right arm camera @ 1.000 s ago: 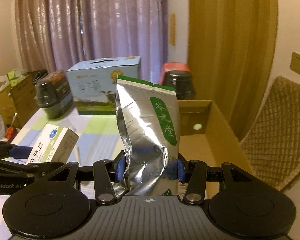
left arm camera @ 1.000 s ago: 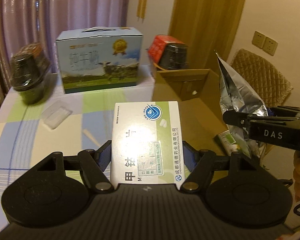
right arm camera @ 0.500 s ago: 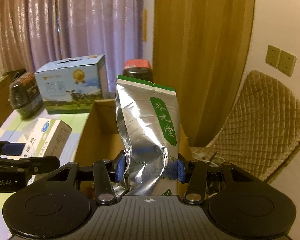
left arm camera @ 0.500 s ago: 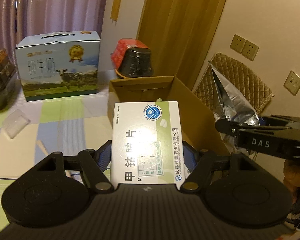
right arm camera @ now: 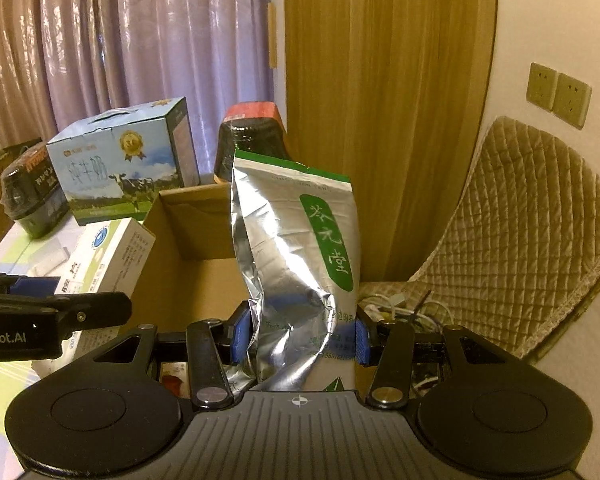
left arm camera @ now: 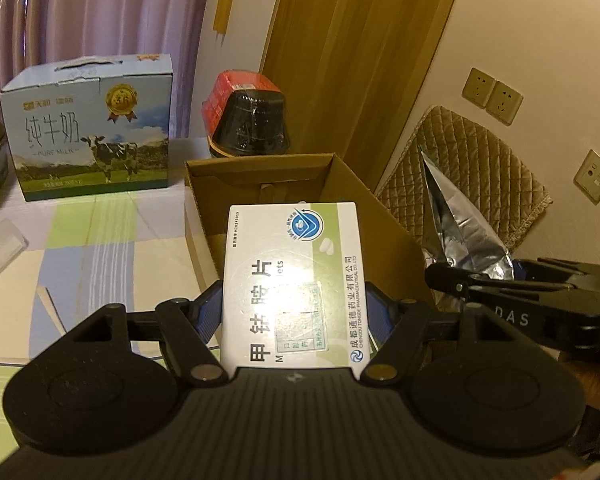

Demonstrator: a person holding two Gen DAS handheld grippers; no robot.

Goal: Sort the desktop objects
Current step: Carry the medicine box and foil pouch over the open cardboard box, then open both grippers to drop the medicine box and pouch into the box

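A white medicine box (left arm camera: 294, 280) is clamped upright in the left hand-held gripper (left arm camera: 296, 314), above the open cardboard box (left arm camera: 260, 172). A crinkled silver foil pouch (right arm camera: 296, 264) is gripped by the right hand-held gripper (right arm camera: 298, 334) beside it. The checked worktop (left arm camera: 100, 248) carries a milk carton (left arm camera: 88, 128) before purple curtains (right arm camera: 140, 40).

Left tongs (left arm camera: 294, 312) clamp a white medicine box (left arm camera: 294, 280), seemingly above the open cardboard box (left arm camera: 256, 168).
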